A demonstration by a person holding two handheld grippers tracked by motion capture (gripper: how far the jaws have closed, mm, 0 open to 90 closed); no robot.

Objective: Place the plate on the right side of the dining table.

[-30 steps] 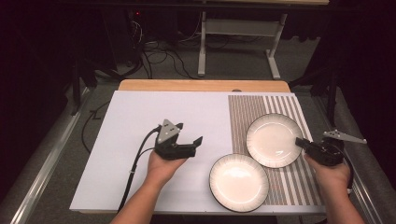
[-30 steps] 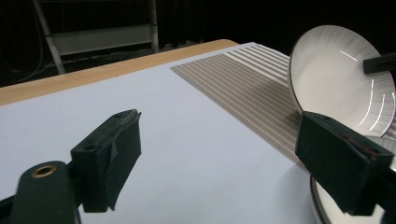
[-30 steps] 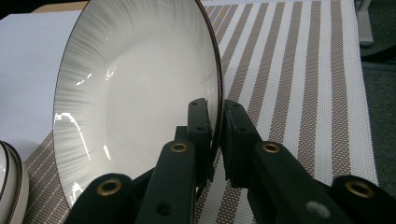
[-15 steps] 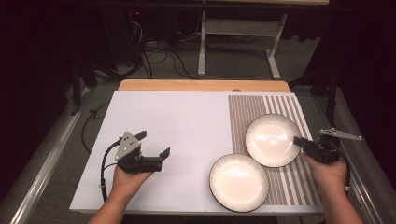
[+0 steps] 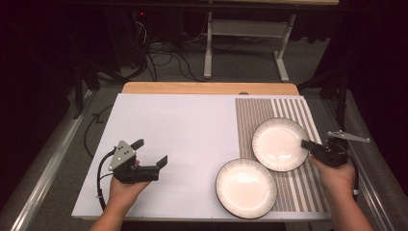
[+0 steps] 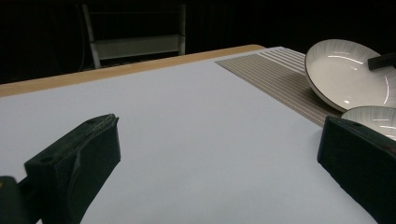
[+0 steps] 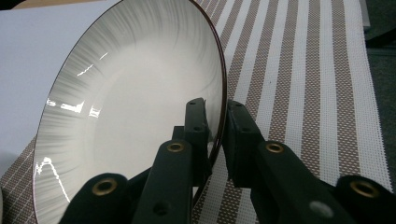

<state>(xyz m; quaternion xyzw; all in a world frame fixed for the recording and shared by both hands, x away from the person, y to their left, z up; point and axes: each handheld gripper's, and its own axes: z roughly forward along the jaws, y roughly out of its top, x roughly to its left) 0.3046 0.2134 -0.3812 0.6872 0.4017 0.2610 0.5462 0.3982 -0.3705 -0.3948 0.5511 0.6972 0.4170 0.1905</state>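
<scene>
Right gripper [image 7: 215, 123] is pinching the far plate's [image 5: 279, 143] rim between its fingers (tilted up); likely stacking onto the near plate [image 5: 246, 186] next. Left gripper [image 5: 151, 153] is sitting wide open, well away.

Dark room, grey floor [image 5: 240, 67] strewn with black cables [image 5: 159, 60] behind a wooden table [image 5: 207, 88] under a white cover [image 5: 183, 130], grey metal desk frame [image 5: 245, 43] beyond its far edge.
</scene>
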